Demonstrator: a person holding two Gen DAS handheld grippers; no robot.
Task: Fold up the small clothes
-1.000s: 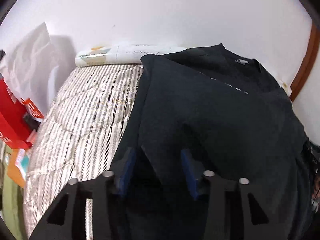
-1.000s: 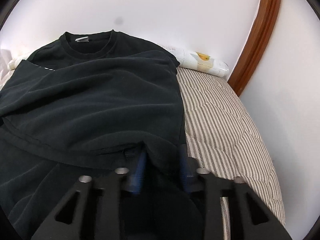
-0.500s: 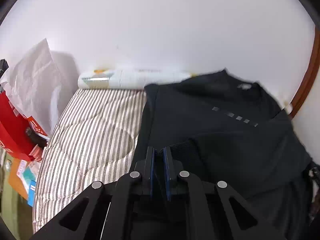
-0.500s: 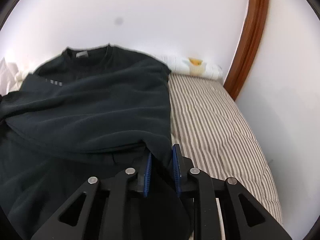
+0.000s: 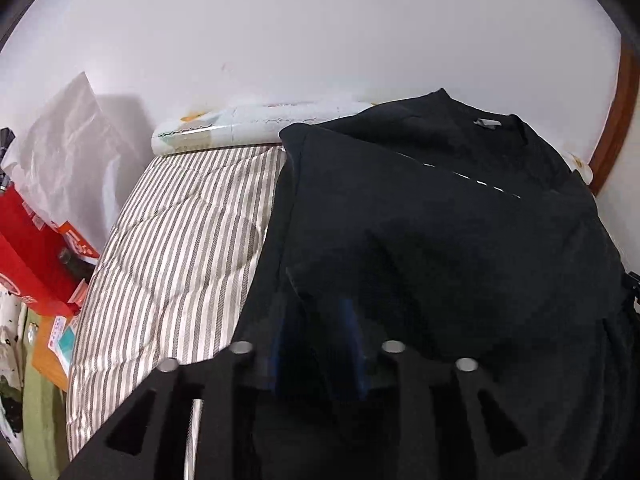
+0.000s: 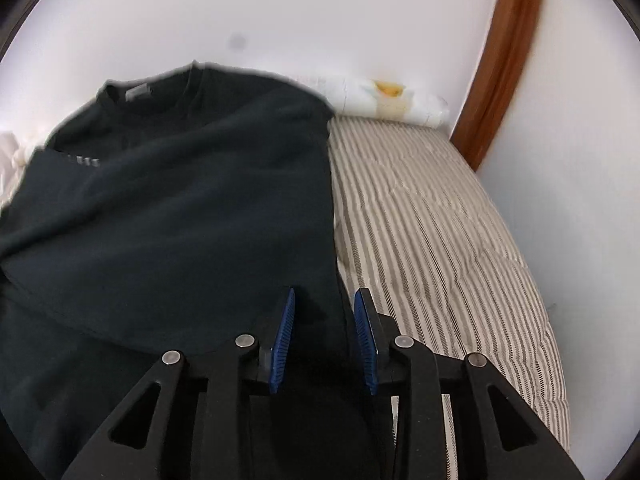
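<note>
A black T-shirt lies on the striped bed, collar toward the wall, with its lower part folded up over the chest. It also shows in the right wrist view. My left gripper is open over the shirt's near left part, its blue pads blurred, with cloth between the jaws. My right gripper is open at the shirt's near right edge, and the folded edge lies between its blue pads.
The striped quilt is bare left of the shirt and right of it. A white rolled pillow lies along the wall. Red packaging and a white bag stand at the left. A brown wooden frame rises at the right.
Both grippers were open one second ago, shut on the shirt half a second ago, and are open again now. The folded part lies further up the shirt.
</note>
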